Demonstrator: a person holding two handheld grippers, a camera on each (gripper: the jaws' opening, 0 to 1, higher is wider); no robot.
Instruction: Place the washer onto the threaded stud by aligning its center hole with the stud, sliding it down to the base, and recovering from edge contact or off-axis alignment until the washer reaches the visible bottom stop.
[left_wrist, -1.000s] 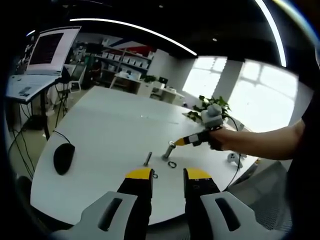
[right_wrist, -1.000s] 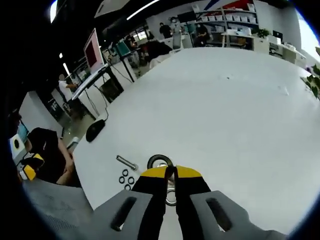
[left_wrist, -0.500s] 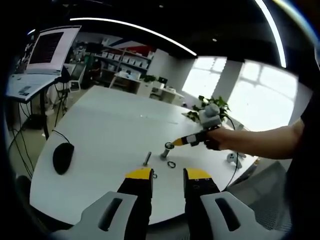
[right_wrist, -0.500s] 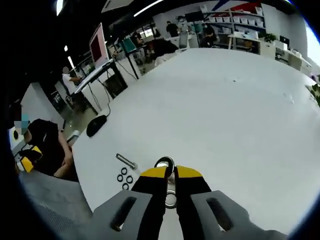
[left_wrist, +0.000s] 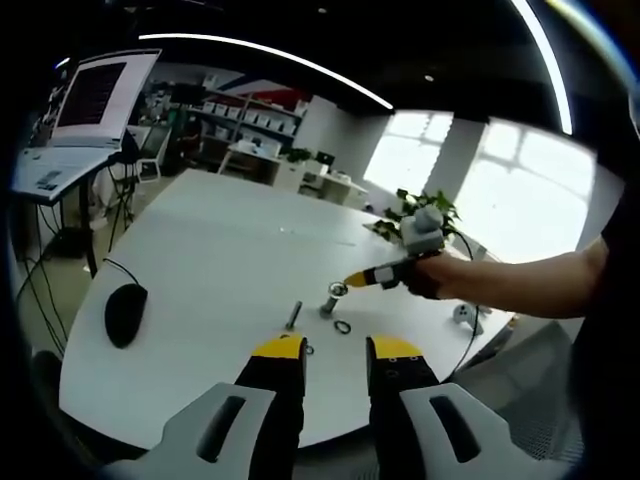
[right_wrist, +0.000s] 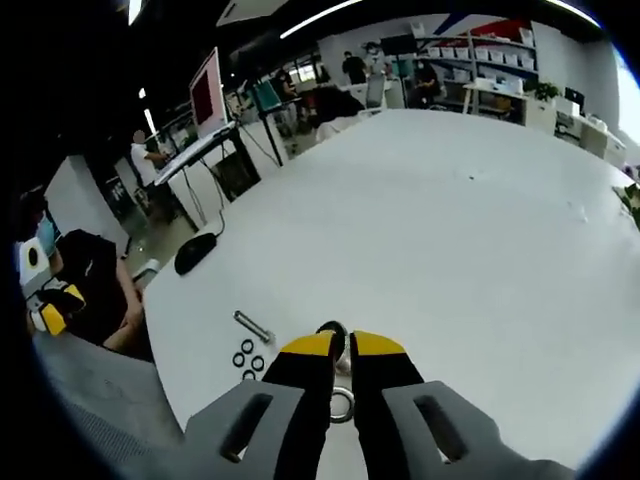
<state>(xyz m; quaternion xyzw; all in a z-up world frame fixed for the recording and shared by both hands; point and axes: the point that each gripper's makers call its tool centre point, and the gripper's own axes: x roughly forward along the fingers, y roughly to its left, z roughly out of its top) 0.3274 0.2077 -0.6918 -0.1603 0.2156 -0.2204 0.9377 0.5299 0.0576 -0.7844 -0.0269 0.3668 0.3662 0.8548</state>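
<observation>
In the left gripper view the threaded stud (left_wrist: 327, 304) stands upright on the white table (left_wrist: 210, 270). My right gripper (left_wrist: 347, 284) reaches in from the right, held by a hand, and keeps the washer (left_wrist: 338, 291) at the stud's top. In the right gripper view the yellow-tipped jaws are shut on the washer (right_wrist: 331, 329), and the stud under it is hidden by them. My right gripper (right_wrist: 341, 344) points down at the table. My left gripper (left_wrist: 335, 350) hovers open near the table's front edge, short of the stud, with nothing in it.
A second bolt (left_wrist: 295, 316) lies on its side left of the stud, with small washers (right_wrist: 250, 354) near it. Another washer (left_wrist: 343, 327) lies beside the stud. A black mouse (left_wrist: 126, 313) sits at the table's left. A potted plant (left_wrist: 425, 212) stands behind.
My right gripper has shifted slightly around the stud's top with the washer still in it. The left gripper has not moved.
</observation>
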